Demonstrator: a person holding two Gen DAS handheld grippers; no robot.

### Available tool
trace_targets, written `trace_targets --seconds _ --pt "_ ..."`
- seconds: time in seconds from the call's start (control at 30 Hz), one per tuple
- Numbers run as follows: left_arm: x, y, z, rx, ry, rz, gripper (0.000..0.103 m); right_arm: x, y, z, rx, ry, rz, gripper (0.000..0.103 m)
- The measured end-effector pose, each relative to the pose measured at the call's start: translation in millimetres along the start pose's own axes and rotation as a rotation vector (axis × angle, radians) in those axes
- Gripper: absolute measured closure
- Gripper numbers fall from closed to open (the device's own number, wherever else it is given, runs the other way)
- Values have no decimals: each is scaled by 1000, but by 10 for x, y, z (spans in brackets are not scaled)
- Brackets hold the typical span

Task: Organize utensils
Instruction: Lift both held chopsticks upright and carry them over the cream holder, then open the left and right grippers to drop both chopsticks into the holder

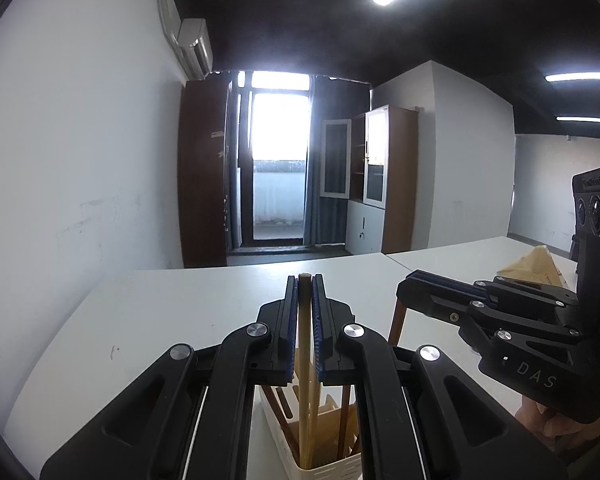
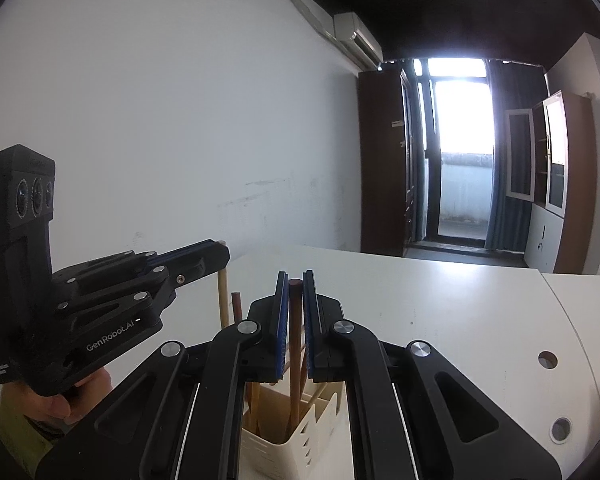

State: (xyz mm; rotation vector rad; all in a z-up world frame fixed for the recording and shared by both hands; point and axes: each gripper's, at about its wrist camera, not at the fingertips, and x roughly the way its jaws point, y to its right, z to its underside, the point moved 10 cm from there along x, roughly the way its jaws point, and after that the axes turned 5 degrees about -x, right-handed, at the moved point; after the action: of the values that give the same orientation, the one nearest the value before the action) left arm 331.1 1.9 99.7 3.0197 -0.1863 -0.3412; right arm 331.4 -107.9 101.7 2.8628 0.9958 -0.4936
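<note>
In the left wrist view, the left gripper (image 1: 305,280) is clamping a pale wooden chopstick (image 1: 305,344) standing in the cream slotted plastic utensil holder (image 1: 320,468) on the white table (image 1: 160,320). In the right wrist view, the right gripper (image 2: 295,276) is clamping a dark brown wooden chopstick (image 2: 295,344) above the same holder. Keep both sticks vertical; release only once seated.
</note>
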Motion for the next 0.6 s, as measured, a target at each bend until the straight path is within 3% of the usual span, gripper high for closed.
trace_targets --seconds 0.6 --pt "-2 -10 165 14 -58 0 97 87 14 245 30 -98 8 95"
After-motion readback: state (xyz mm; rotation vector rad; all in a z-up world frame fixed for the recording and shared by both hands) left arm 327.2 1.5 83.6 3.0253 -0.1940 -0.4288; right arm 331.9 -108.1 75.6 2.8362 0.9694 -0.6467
